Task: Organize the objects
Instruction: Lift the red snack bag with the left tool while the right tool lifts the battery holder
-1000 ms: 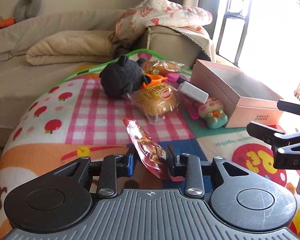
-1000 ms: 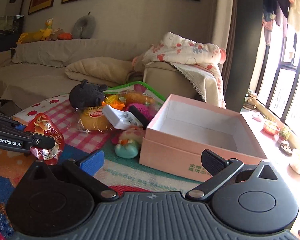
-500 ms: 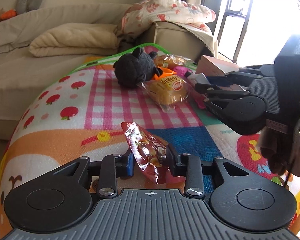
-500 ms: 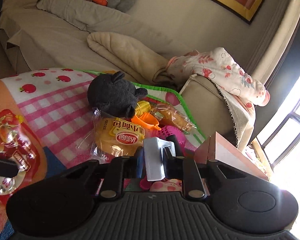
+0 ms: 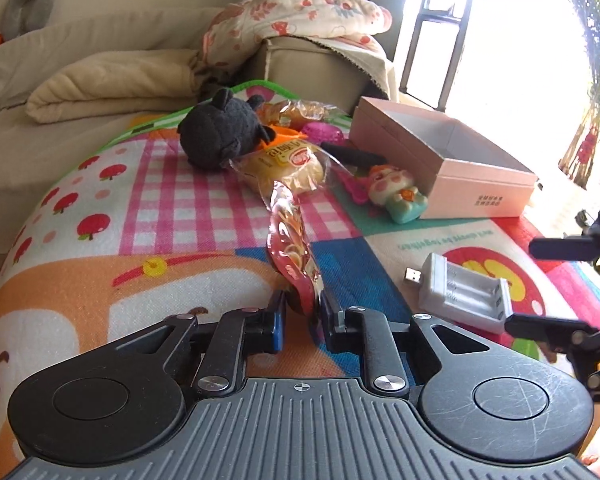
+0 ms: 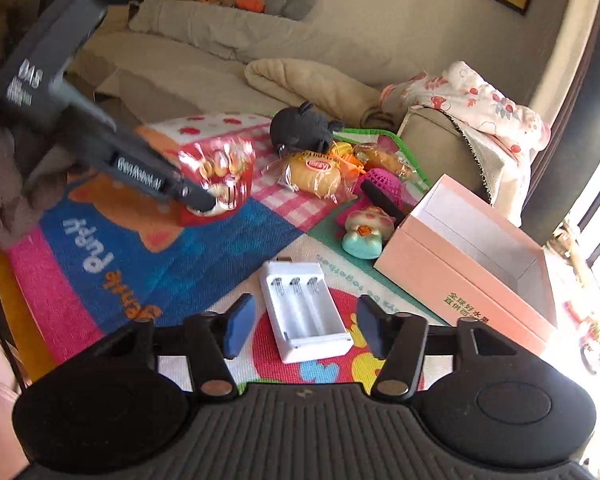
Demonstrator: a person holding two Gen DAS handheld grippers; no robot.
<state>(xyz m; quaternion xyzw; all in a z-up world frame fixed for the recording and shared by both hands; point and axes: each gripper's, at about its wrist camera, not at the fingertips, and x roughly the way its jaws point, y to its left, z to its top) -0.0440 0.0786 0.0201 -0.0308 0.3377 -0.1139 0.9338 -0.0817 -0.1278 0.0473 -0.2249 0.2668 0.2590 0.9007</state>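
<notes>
White battery charger (image 6: 306, 312) moved out of the toy pile since half a second ago and now lies flat on the play mat (image 6: 132, 264), near the open pink box (image 6: 480, 264). Black plush (image 6: 302, 128), wrapped bun (image 6: 316, 170) and squishy toy (image 6: 366, 232) crowd behind. Charger's long axis runs away from camera, USB plug far end. Right gripper (image 6: 306, 322) opening, pads clear of charger between them. Left gripper (image 5: 302, 312) closing on red snack packet (image 5: 292, 248), held upright.

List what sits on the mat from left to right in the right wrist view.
Red snack packet → black plush toy → wrapped bun → white battery charger → pink box.
</notes>
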